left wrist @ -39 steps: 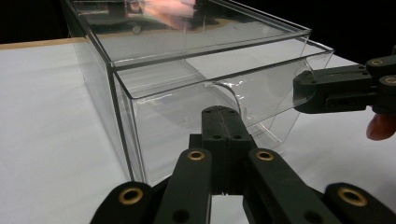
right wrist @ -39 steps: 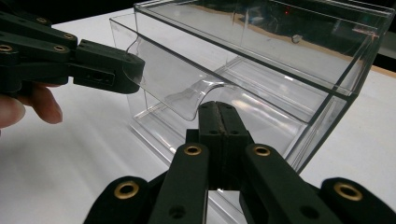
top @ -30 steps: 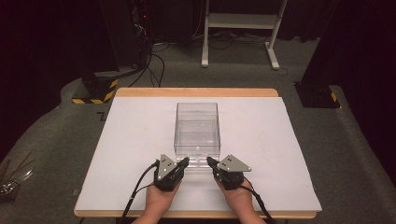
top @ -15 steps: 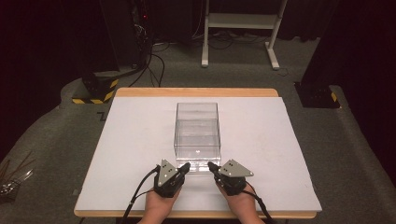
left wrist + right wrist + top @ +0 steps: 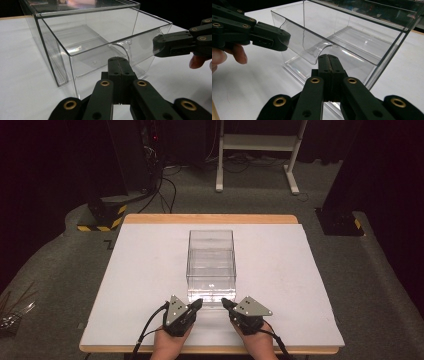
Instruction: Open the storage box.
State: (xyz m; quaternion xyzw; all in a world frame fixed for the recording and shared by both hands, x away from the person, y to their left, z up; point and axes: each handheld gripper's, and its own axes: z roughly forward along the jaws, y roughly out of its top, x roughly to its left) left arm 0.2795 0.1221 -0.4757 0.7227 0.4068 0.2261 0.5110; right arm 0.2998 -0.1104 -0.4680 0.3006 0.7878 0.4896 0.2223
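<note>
A clear plastic box (image 5: 211, 240) stands mid-table with its clear drawer (image 5: 211, 280) slid out toward me. My left gripper (image 5: 198, 302) and right gripper (image 5: 225, 302) sit side by side at the drawer's front wall, tips pointing inward at each other. In the left gripper view, the left gripper (image 5: 119, 60) is shut, empty, just before the front wall (image 5: 100, 62); the right gripper (image 5: 160, 46) touches the wall's right end. In the right gripper view, the right gripper (image 5: 328, 57) is shut below the curved notch (image 5: 317, 53), and the left gripper (image 5: 284, 40) lies against the wall.
The white table top (image 5: 140, 270) spreads wide on both sides of the box. Its wooden near edge (image 5: 210, 350) runs just behind my hands. Beyond the table are a yellow-and-black striped base (image 5: 100, 220), cables and a white stand (image 5: 255, 150) on the carpet.
The drawer has slid further out of the box toward me. Both grippers have drawn back toward the near edge with its front wall.
</note>
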